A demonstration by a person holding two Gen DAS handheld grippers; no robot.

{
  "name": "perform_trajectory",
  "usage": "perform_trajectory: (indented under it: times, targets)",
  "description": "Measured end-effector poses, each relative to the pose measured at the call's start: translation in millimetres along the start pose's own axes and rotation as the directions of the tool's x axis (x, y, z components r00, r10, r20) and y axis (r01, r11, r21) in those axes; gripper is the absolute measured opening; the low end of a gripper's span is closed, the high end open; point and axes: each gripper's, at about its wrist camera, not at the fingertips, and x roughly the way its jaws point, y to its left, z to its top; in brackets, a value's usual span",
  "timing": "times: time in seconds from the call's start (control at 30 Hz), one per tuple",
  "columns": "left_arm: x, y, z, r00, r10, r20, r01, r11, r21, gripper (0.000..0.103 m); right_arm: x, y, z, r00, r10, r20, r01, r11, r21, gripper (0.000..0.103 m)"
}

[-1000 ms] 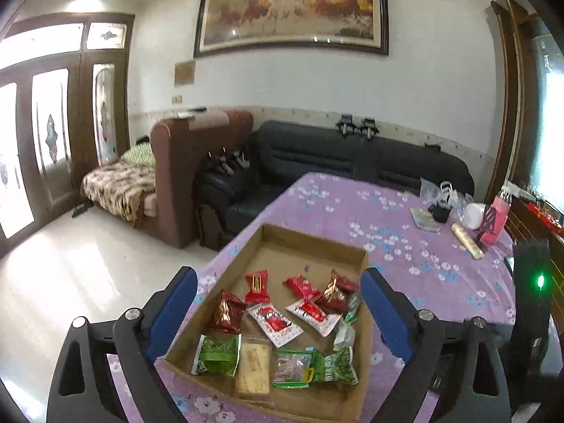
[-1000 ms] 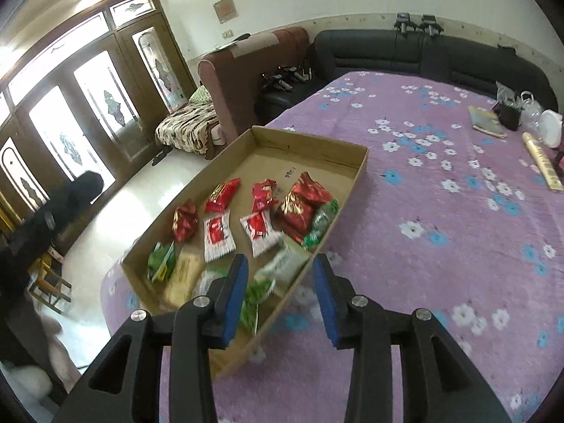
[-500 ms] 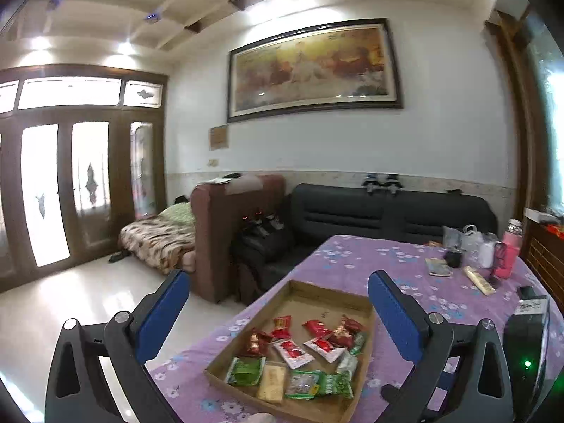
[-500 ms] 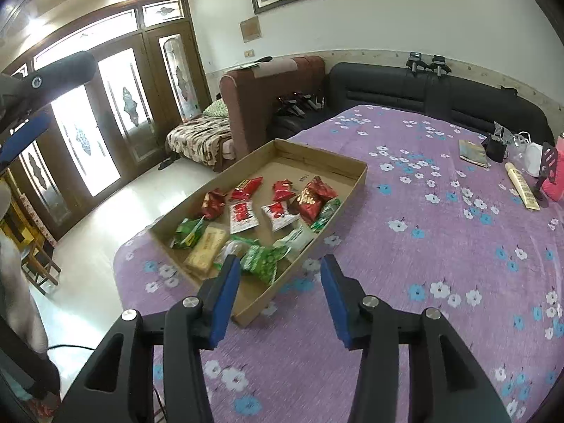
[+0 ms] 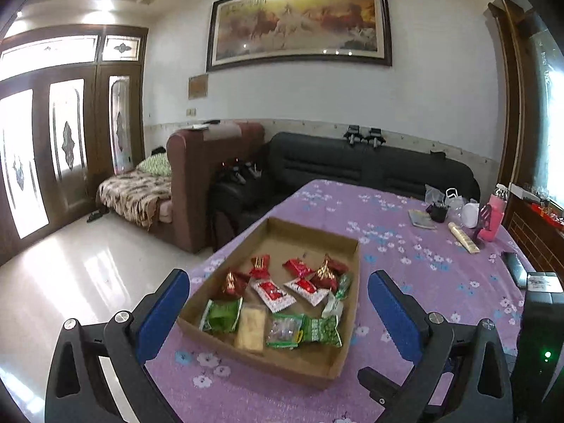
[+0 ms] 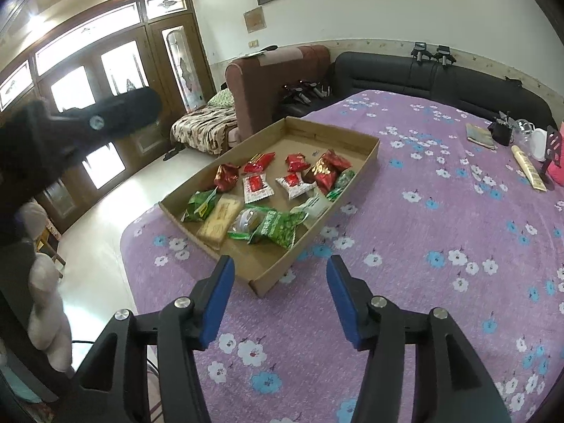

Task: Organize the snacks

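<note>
**Snacks in a tray, both claws empty**

Labels on the snack packets (image 6: 278, 190) are too small to read. The left claw (image 5: 278, 303) stands wide open and holds nothing, hanging above the near end of the shallow cardboard tray (image 5: 354, 282). The right claw (image 6: 280, 282) is moderately open and empty, near the tray's corner. Crinkly red and green packets lie in the tray on the purple flowered tablecloth (image 6: 440, 218).

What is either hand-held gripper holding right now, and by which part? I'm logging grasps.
Nothing. The left hand-held gripper and right hand-held gripper are both open and empty; all snacks lie in the box.
</note>
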Motion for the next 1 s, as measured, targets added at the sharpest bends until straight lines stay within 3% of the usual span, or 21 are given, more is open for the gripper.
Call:
perform_trajectory:
  times: [0.63, 1.0]
  targets:
    - [56.2, 21.5, -21.4, 0.991, -0.016, -0.132, 0.006, 0.997, -0.071, 0.103, 47.2, 7.6, 0.8, 0.995, 0.005, -0.103, -0.005, 1.000, -0.004, 0.055]
    - [78.3, 3.6, -22.3, 0.979, -0.026, -0.202, 0.023, 1.000, -0.019, 0.103, 55.7, -7.8, 6.5, 0.993, 0.018, -0.119, -0.014, 0.999, 0.033, 0.055]
